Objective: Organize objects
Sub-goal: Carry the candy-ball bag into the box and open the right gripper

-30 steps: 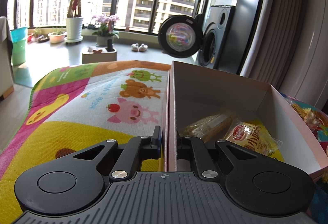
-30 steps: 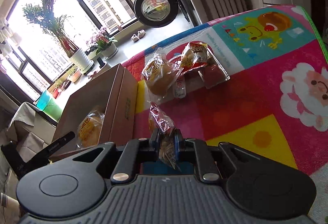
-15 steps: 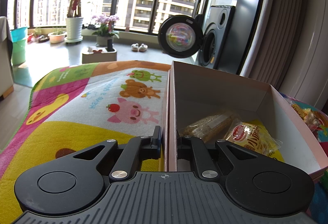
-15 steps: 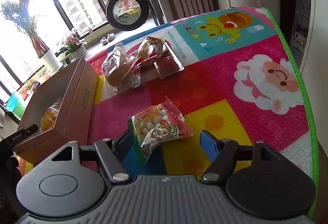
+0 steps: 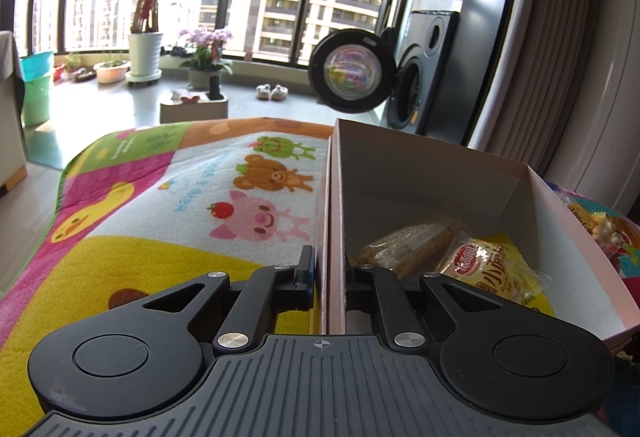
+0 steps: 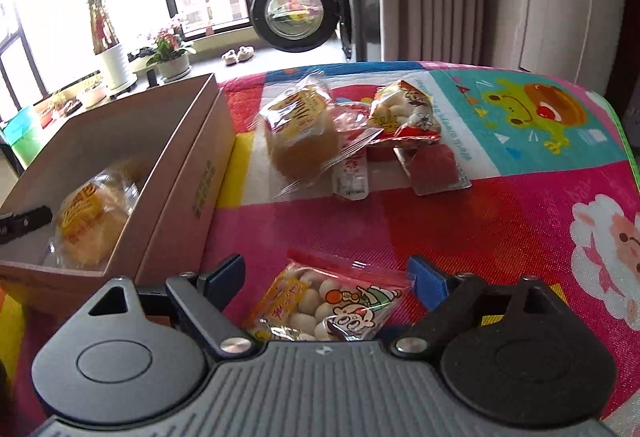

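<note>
My left gripper (image 5: 329,273) is shut on the near left wall of the pink cardboard box (image 5: 335,197). Inside the box lie a yellow bread packet (image 5: 490,275) and a brown grain bar (image 5: 404,247). In the right wrist view the same box (image 6: 188,161) sits at the left with the bread packet (image 6: 92,221) in it. My right gripper (image 6: 328,275) stands open over a small bag of white puffed snacks (image 6: 332,305), which lies flat on the mat between the fingers. Beyond it a pile holds a wrapped bun (image 6: 300,129), a red-and-white snack bag (image 6: 406,115) and a red sachet (image 6: 436,167).
A colourful cartoon play mat (image 6: 520,221) covers the surface; its green edge (image 6: 624,141) runs down the right. Behind stand a washing machine with its round door open (image 5: 352,71), potted plants (image 5: 144,49) and windows.
My right gripper has let go of the puffed snack bag, opened wide and swung toward the box; the bag now rests on the mat. The left gripper has stayed clamped on the box wall.
</note>
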Demonstrator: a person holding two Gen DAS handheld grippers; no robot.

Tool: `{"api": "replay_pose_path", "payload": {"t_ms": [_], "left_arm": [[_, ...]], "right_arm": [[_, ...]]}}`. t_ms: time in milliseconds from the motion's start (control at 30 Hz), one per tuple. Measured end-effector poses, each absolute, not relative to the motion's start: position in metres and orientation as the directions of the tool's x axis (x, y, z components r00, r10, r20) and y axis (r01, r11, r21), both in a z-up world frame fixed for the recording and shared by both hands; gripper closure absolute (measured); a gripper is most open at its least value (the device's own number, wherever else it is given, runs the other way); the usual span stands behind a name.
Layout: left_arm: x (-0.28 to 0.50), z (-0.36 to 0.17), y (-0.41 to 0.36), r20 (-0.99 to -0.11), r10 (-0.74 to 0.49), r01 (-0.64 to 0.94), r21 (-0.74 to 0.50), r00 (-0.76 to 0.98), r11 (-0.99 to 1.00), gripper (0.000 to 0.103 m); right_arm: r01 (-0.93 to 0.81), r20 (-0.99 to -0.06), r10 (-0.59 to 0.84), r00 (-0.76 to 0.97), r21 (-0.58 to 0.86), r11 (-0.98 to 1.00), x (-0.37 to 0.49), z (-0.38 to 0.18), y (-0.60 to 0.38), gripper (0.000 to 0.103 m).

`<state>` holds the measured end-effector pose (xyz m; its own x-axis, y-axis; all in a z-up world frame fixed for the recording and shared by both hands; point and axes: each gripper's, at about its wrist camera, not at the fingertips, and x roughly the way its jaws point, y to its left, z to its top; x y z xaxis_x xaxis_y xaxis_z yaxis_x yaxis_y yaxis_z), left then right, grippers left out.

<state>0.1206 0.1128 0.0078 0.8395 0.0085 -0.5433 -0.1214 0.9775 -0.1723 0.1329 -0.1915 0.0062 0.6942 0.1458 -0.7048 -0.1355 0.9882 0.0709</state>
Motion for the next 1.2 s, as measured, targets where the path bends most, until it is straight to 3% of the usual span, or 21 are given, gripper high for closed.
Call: {"api": "replay_pose_path", "payload": {"t_ms": [167, 300, 400, 667, 733, 800, 1033, 1200], "left_arm": [[0.121, 0.008, 0.113, -0.543, 0.008, -0.121, -0.172, 0.84, 0.978, 0.092], [0.121, 0.008, 0.113, -0.543, 0.008, -0.121, -0.172, 0.84, 0.978, 0.092], [0.121, 0.008, 0.113, -0.543, 0.009, -0.121, -0.172, 0.84, 0.978, 0.092], [0.12, 0.008, 0.113, -0.542, 0.012, -0.122, -0.168, 0.84, 0.978, 0.092], [0.12, 0.008, 0.113, -0.542, 0.012, -0.122, -0.168, 0.84, 0.978, 0.092], [0.12, 0.008, 0.113, -0.542, 0.012, -0.122, -0.168, 0.84, 0.978, 0.092], [0.12, 0.008, 0.113, -0.542, 0.011, -0.122, -0.17, 0.84, 0.978, 0.092], [0.121, 0.007, 0.113, -0.543, 0.01, -0.122, -0.171, 0.84, 0.978, 0.092]], "right_arm": [[-0.242, -0.693, 0.137, 0.707, -0.056, 0.969, 0.089, 0.005, -0.18, 0.015], [-0.214, -0.682, 0.071, 0.728, -0.127, 0.968, 0.066, 0.011, -0.191, 0.014], [-0.216, -0.684, 0.127, 0.718, -0.046, 0.975, 0.061, 0.015, -0.206, 0.014], [-0.214, -0.686, 0.142, 0.714, -0.02, 0.977, 0.102, 0.006, -0.193, 0.014], [-0.224, -0.693, 0.162, 0.702, 0.002, 0.975, 0.105, 0.006, -0.188, 0.018], [-0.238, -0.7, 0.168, 0.694, -0.003, 0.971, 0.101, 0.009, -0.182, 0.034], [-0.257, -0.748, 0.147, 0.647, -0.032, 0.966, 0.051, 0.035, -0.177, 0.036], [-0.33, -0.712, 0.281, 0.644, 0.072, 0.941, 0.021, 0.09, -0.165, 0.036]]}}
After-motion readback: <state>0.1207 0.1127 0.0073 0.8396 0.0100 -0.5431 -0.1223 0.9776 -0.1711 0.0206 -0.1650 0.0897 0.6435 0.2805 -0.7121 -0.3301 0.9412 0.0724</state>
